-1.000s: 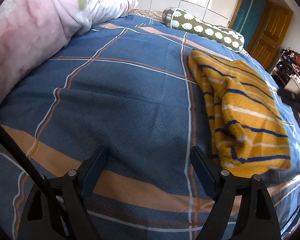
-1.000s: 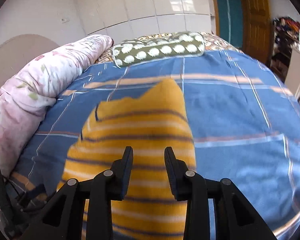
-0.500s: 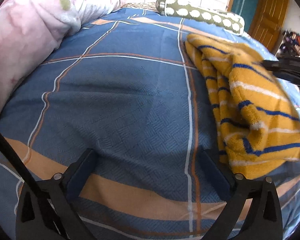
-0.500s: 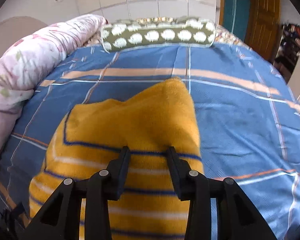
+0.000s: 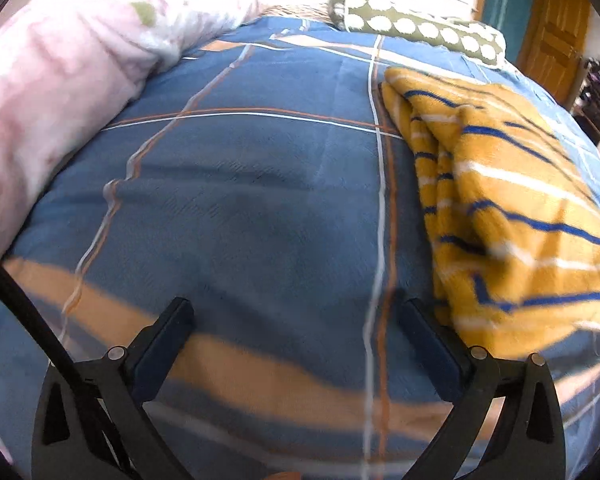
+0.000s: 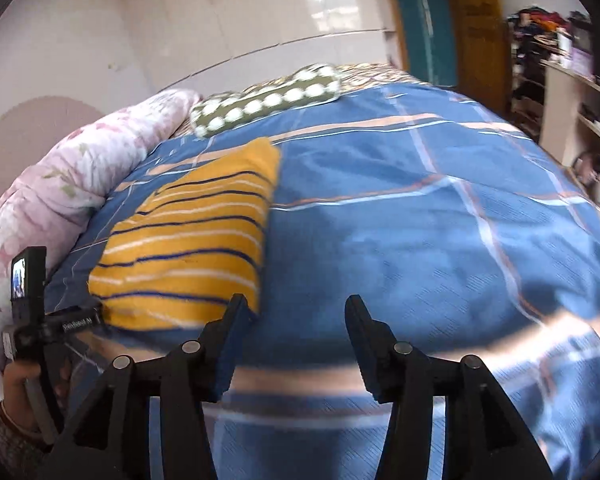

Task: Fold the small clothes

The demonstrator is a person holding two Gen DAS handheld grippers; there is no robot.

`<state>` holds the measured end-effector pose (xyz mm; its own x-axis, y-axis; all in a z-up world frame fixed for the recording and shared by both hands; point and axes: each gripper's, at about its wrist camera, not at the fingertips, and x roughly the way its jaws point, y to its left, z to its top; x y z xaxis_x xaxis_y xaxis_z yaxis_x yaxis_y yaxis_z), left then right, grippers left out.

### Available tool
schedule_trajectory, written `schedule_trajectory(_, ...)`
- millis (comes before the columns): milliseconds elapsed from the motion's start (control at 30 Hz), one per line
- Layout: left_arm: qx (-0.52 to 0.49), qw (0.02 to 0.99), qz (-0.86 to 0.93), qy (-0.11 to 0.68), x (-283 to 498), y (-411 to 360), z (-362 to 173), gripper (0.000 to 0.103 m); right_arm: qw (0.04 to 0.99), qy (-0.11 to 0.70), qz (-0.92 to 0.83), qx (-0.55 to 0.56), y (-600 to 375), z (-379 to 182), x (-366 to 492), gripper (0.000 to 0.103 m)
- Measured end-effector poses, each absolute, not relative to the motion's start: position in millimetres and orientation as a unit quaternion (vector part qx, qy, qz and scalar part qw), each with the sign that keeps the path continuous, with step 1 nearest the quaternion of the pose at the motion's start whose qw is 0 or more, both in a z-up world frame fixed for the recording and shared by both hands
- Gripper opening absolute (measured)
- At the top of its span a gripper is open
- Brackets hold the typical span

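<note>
Left wrist: my left gripper (image 5: 296,320) is spread wide, empty over the bedspread (image 5: 260,200). Right gripper (image 6: 296,316) is opening, nothing between; folded sweater (image 6: 192,240) lies free beside it.

Bed under blue plaid cover with orange and white lines (image 6: 420,240). Pink floral quilt roll (image 5: 60,80) along its left edge; green white-dotted bolster (image 6: 266,100) at far edge. Glossy white panelled wall (image 6: 240,20), wooden door (image 6: 476,28), cluttered shelves (image 6: 560,60) right.

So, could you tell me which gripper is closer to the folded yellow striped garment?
Both sit close. Left gripper has it just off its right finger; right gripper, jaws opening and empty, has the yellow striped garment beside its left finger.
</note>
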<state>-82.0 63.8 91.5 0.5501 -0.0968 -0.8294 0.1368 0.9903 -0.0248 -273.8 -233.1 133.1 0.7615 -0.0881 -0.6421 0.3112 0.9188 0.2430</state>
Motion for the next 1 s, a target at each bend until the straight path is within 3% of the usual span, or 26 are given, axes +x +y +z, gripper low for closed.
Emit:
schedule_trajectory(467, 0.027, 0.940, -0.073, 0.332, -240.6, 32.0, 196.0, 0.103, 0.939, 0.293, -0.100, 0.150, -227.0, 133.2, -333.8, 0.062)
schedule_trajectory(1000, 0.044, 0.937, -0.109, 0.330, -288.9, 12.2, 209.0, 0.103, 0.942, 0.302, -0.097, 0.111, -206.6, 130.8, -343.2, 0.068)
